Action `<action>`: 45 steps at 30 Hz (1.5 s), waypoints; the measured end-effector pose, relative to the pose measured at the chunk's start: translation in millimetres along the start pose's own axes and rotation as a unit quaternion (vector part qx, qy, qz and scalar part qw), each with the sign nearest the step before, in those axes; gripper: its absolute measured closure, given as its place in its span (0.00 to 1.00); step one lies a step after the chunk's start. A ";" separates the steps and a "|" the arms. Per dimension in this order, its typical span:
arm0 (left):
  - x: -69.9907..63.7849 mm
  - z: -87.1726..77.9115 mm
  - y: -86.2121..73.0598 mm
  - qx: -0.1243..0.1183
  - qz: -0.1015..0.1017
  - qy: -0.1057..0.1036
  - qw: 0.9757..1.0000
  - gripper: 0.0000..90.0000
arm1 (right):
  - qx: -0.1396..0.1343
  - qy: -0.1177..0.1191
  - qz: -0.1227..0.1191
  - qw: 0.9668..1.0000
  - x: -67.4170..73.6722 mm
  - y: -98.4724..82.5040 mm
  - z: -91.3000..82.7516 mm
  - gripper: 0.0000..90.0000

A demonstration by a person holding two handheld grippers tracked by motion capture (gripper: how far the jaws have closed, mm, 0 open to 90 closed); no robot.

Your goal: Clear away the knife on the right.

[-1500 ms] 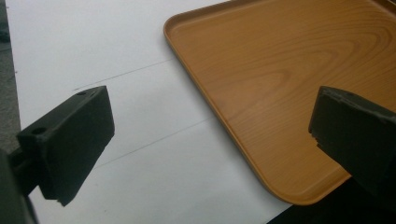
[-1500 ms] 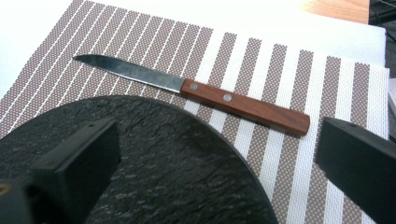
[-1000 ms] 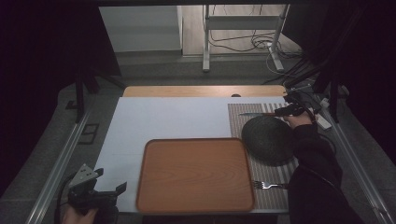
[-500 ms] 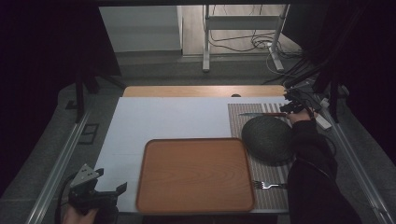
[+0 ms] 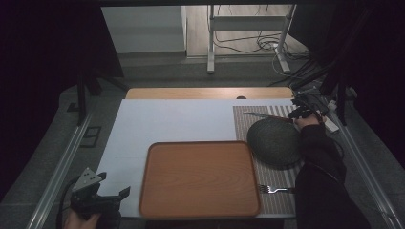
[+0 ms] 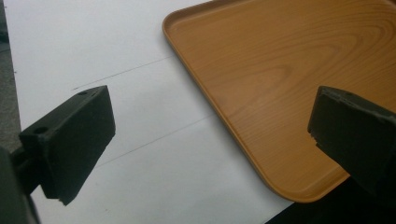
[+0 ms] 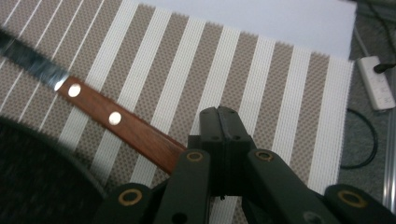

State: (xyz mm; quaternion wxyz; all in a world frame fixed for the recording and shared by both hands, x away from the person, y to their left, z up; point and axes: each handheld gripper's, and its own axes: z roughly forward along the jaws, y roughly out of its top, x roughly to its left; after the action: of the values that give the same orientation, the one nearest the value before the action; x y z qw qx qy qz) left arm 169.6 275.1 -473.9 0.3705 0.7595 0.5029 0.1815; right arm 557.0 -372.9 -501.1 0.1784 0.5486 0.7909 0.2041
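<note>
A knife with a brown riveted handle [image 7: 116,121] lies on the striped mat [image 7: 261,70] at the table's far right. My right gripper [image 7: 224,114] is shut, its jaws pressed together just above the end of the handle, which runs under its left linkage. In the high view the knife [image 5: 267,116] points left from that gripper [image 5: 298,113]. A dark round dome-shaped object [image 5: 274,141] sits right in front of the knife. My left gripper [image 6: 210,135] stands open with nothing in it, over the near left corner of the wooden tray [image 6: 289,70]; the high view has it [image 5: 117,195] at the table's front left.
A white sheet [image 5: 167,124] covers the table under the tray [image 5: 200,179]. A fork [image 5: 274,189] lies on the mat near the front right, beside the person's dark sleeve [image 5: 320,162]. A white power strip [image 7: 376,81] and cables lie off the table's right edge.
The right gripper has dipped a little toward the knife handle. The knife, tray and left gripper have barely moved.
</note>
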 end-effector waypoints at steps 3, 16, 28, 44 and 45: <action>-0.2 0.1 0.1 0.000 0.001 0.000 1.000 0.02 | 0.003 0.005 -0.002 1.000 0.3 -3.0 -2.1 0.99; -1.2 0.3 0.5 0.004 0.006 0.003 1.000 0.02 | 0.026 0.032 0.000 0.999 4.0 -15.4 -12.5 0.99; -1.3 0.2 0.5 0.004 0.007 0.003 1.000 0.02 | -0.009 0.030 0.034 0.999 5.9 -4.1 -22.9 0.73; -1.4 0.4 0.6 0.004 0.007 0.004 1.000 0.02 | -0.023 0.025 0.011 0.999 37.6 16.5 -15.2 0.11; -1.4 0.4 0.6 0.005 0.007 0.004 1.000 0.02 | -0.020 0.024 0.009 0.999 39.5 17.6 -13.8 0.09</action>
State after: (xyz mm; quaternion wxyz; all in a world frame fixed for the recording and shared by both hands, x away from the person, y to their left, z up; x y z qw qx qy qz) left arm 169.7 273.5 -473.6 0.3639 0.7639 0.4999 0.1845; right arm 550.8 -331.9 -482.5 0.1689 0.5467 0.7858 0.2347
